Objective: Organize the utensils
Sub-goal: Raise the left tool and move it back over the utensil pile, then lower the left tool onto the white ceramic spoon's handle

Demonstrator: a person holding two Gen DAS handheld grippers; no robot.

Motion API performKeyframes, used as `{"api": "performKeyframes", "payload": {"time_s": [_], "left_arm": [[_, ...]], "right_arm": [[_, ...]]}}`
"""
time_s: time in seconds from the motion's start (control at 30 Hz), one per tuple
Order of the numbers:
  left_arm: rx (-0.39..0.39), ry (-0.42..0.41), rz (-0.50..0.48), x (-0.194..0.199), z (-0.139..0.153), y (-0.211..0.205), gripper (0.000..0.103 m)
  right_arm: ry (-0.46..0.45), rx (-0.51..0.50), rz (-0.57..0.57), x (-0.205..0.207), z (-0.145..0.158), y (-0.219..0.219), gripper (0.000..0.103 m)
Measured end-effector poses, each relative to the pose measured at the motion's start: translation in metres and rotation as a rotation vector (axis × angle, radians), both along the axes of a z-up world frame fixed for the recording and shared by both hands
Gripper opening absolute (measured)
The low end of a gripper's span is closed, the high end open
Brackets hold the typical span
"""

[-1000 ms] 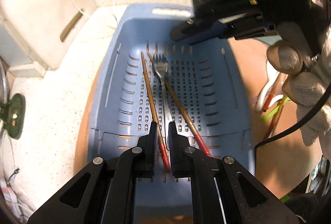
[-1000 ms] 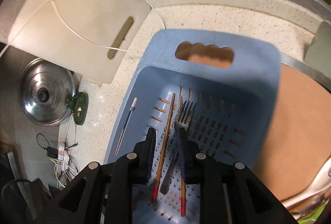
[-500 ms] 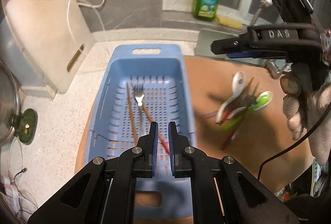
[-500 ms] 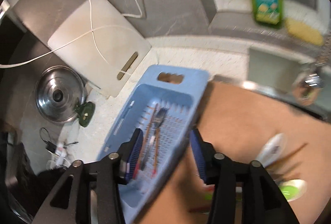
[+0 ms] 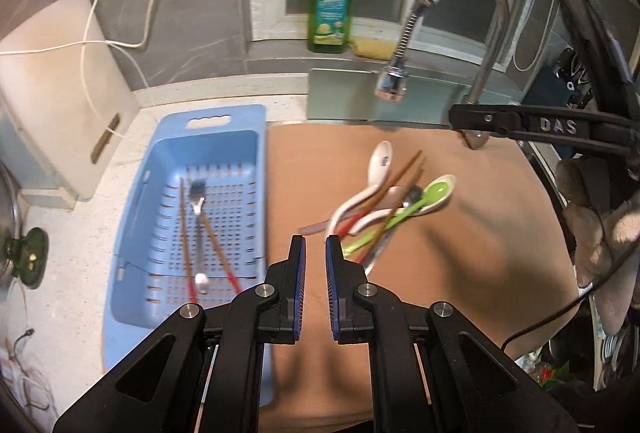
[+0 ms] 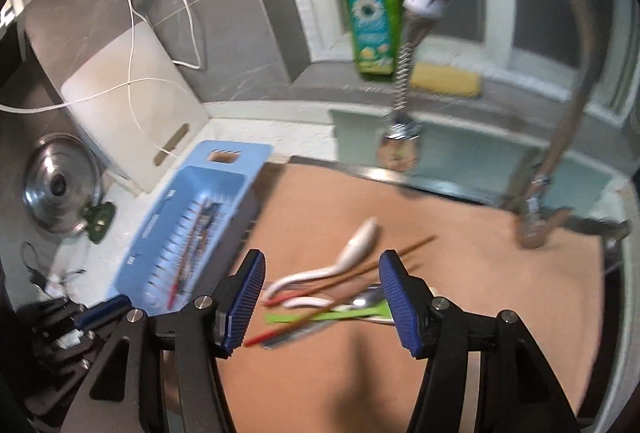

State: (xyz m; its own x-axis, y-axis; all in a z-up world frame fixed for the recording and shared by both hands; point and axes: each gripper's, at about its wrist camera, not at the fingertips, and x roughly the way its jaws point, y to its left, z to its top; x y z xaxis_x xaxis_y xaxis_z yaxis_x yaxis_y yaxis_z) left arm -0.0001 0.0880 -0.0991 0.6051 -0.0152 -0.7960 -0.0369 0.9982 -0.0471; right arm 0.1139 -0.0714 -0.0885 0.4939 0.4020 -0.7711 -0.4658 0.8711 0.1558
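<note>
Utensils (image 6: 340,297) below right gripper's (image 6: 322,299) opening, seemingly empty fingers (image 6: 394,297)

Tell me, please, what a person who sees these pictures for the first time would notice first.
Probably the pile of utensils lying crossed on the brown mat in the middle, with a green spoon in it. Left of the mat stands a blue basket holding a fork and two chopsticks. Behind, a green soap bottle stands on the sill beside the tap.

Both grippers (image 5: 315,247) (image 6: 322,265) now off basket (image 5: 224,121), right jaws opening, empty, fork (image 5: 198,217) released
</note>
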Motion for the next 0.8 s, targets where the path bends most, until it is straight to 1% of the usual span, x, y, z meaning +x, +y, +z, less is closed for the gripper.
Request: {"api": "performKeyframes", "payload": {"time_s": [0.23, 0.3, 0.4, 0.5, 0.6, 0.7, 0.8], "left_arm": [[-0.018, -0.002, -0.01, 0.009, -0.002, -0.027, 0.009], [-0.025, -0.005, -0.009, 0.012, -0.002, -0.03, 0.009], [-0.042, -0.001, -0.009, 0.016, -0.006, -0.03, 0.009], [-0.03, 0.01, -0.019, 0.018, -0.011, -0.03, 0.009], [-0.037, 0.026, -0.034, 0.02, -0.019, -0.027, 0.009], [-0.053, 0.057, -0.051, 0.023, -0.03, -0.026, 0.014], [-0.057, 0.082, -0.07, 0.025, -0.039, -0.03, 0.014]], "right_arm": [[-0.08, -0.045, 0.048, -0.015, 0.007, -0.025, 0.055], [-0.075, -0.032, 0.064, -0.014, 0.005, -0.033, 0.055], [-0.044, 0.0, 0.066, -0.009, 0.0, -0.048, 0.055], [0.0, 0.028, 0.062, -0.004, -0.009, -0.065, 0.055], [0.024, -0.022, 0.011, 0.002, -0.024, -0.084, 0.055], [0.081, -0.022, -0.018, 0.008, -0.04, -0.101, 0.055], [0.163, 0.001, -0.071, 0.016, -0.057, -0.119, 0.055]]}}
